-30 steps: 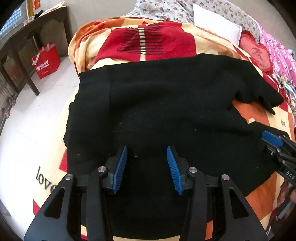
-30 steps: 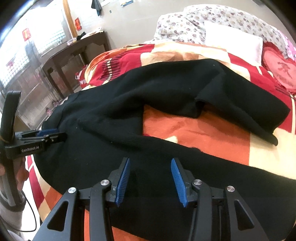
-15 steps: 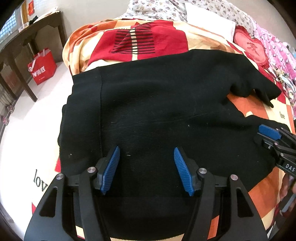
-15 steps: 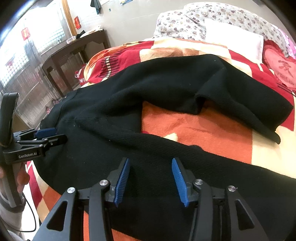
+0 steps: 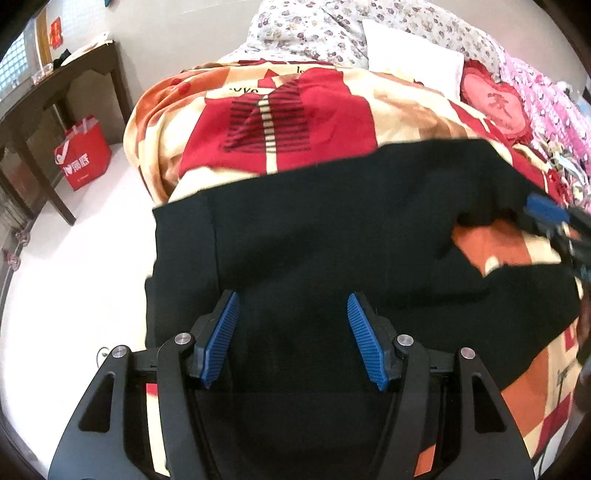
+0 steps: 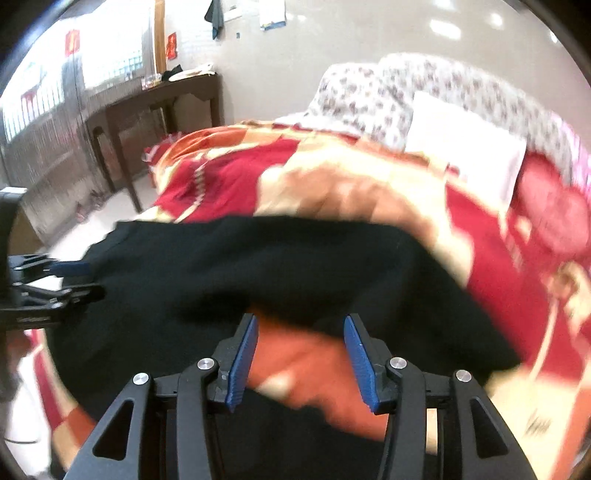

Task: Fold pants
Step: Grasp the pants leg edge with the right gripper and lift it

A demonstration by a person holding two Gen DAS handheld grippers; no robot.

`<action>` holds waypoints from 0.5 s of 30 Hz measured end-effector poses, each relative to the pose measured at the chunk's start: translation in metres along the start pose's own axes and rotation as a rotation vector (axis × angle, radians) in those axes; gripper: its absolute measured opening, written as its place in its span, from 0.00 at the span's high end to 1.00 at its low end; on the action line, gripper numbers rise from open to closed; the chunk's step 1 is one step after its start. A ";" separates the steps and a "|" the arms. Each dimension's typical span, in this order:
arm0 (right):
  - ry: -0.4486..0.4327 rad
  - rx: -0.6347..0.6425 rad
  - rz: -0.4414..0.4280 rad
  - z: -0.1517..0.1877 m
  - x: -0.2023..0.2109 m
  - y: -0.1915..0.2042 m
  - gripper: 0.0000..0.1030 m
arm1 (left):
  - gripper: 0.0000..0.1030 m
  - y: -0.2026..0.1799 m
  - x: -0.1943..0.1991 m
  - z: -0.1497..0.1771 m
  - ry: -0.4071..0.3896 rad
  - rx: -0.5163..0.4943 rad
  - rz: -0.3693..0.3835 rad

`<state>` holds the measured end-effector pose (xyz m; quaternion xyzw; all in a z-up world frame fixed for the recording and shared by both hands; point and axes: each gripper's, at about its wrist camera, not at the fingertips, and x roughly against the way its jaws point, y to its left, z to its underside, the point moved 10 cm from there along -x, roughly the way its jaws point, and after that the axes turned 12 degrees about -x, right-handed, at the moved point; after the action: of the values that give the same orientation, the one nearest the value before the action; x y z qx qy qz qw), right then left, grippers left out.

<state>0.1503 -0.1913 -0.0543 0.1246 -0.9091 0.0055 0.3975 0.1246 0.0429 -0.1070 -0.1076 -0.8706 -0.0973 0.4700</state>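
The black pants lie spread across a bed covered by a red, orange and cream patterned blanket; beyond the pants, at the head of the bed, sit a white pillow, a floral quilt and a red heart-shaped cushion. To the left of the pants the white floor holds a dark wooden side table with a red shopping bag under it. The left hand-held gripper hovers over the waist end of the pants, its blue pads apart and holding nothing. The right hand-held gripper is likewise spread and empty, over the orange gap between the two legs — that view is smeared by motion. Compared with half a second ago, both cameras have tipped upward, showing more wall and pillow, and the right hand-held gripper has moved off the near leg toward the far one.
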 end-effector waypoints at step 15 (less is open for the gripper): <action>0.204 0.605 -0.067 -0.049 -0.106 0.046 0.54 | 0.41 0.040 -0.055 -0.040 0.073 0.100 0.069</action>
<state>0.2447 -0.1181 -0.0934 0.2659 -0.8170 0.2747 0.4316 0.1967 0.0648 -0.1287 -0.1105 -0.8523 -0.0411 0.5095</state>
